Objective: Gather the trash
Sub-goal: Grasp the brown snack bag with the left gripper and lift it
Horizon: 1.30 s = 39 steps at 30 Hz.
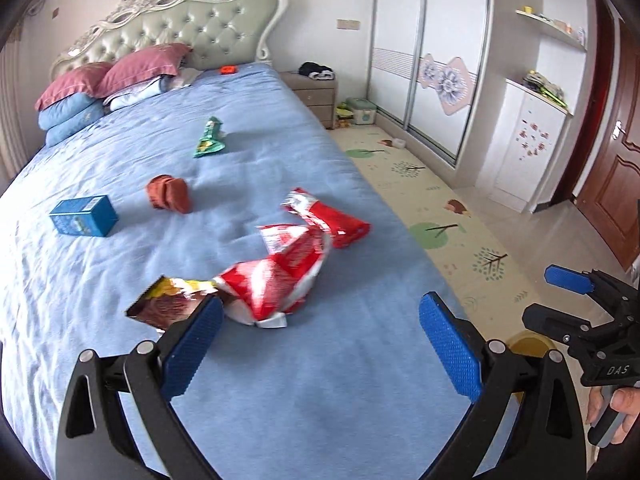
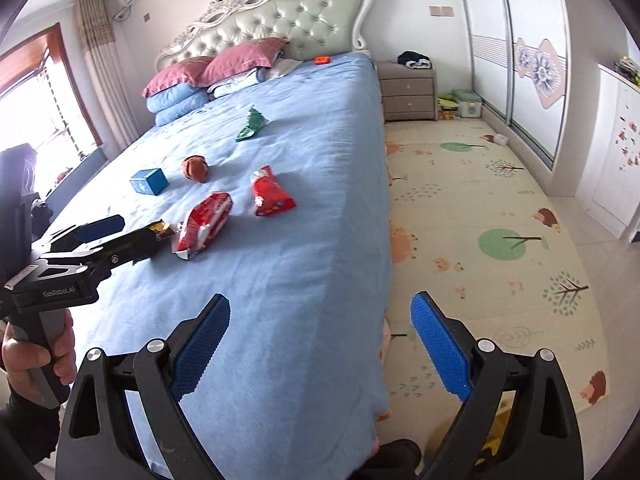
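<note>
Trash lies on the blue bed (image 1: pixel 280 380). A red and white snack bag (image 1: pixel 280 276) sits just ahead of my open left gripper (image 1: pixel 320 312), with a brown and yellow wrapper (image 1: pixel 168 300) touching its left fingertip. A second red bag (image 1: pixel 328 216), a brown crumpled ball (image 1: pixel 168 194), a blue box (image 1: pixel 84 216) and a green wrapper (image 1: pixel 209 138) lie farther up. My right gripper (image 2: pixel 320 312) is open and empty over the bed's right edge. It also shows at the right of the left wrist view (image 1: pixel 560 300).
Pillows (image 1: pixel 100 84) and a small orange item (image 1: pixel 227 69) are at the headboard. A nightstand (image 1: pixel 316 96), a patterned floor mat (image 2: pixel 480 220), wardrobe doors (image 1: pixel 432 52) and a yellow object on the floor (image 1: pixel 528 342) are right of the bed.
</note>
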Motion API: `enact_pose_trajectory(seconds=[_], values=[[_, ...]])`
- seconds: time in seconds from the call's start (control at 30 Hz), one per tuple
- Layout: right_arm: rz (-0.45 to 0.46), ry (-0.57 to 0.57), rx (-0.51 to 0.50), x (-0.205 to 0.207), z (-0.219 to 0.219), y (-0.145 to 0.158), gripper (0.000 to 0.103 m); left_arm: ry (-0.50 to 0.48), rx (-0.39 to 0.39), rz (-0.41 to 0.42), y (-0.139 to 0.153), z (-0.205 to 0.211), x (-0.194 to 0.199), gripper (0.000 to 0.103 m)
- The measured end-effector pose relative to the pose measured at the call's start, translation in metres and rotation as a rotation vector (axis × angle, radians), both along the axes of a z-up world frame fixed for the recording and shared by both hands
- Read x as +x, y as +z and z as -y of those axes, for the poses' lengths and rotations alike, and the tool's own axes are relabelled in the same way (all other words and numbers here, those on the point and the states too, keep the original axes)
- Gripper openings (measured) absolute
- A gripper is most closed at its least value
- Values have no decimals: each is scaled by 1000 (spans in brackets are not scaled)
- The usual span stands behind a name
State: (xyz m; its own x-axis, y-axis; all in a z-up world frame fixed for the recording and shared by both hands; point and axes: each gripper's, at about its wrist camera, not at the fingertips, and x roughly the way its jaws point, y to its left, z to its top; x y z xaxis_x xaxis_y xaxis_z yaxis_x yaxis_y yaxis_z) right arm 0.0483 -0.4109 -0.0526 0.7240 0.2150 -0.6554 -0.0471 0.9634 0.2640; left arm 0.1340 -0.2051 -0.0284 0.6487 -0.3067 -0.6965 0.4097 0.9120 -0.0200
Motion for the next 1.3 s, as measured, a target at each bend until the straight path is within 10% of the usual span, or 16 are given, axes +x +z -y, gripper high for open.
enact_pose_trajectory(seconds=[0.27, 0.6, 0.77, 1.3], values=[[-12, 94, 26, 53, -51, -2, 89, 132, 36, -39, -22, -69, 35, 98], [-41, 118, 31, 101, -67, -9, 89, 63, 130, -46, -53, -63, 57, 98], [-47, 109, 40, 124, -65, -10, 89, 41, 124, -109, -66, -68, 77, 63], [-80, 130, 50, 167, -68, -23, 89, 8, -32, -182, -73, -103, 106, 29]])
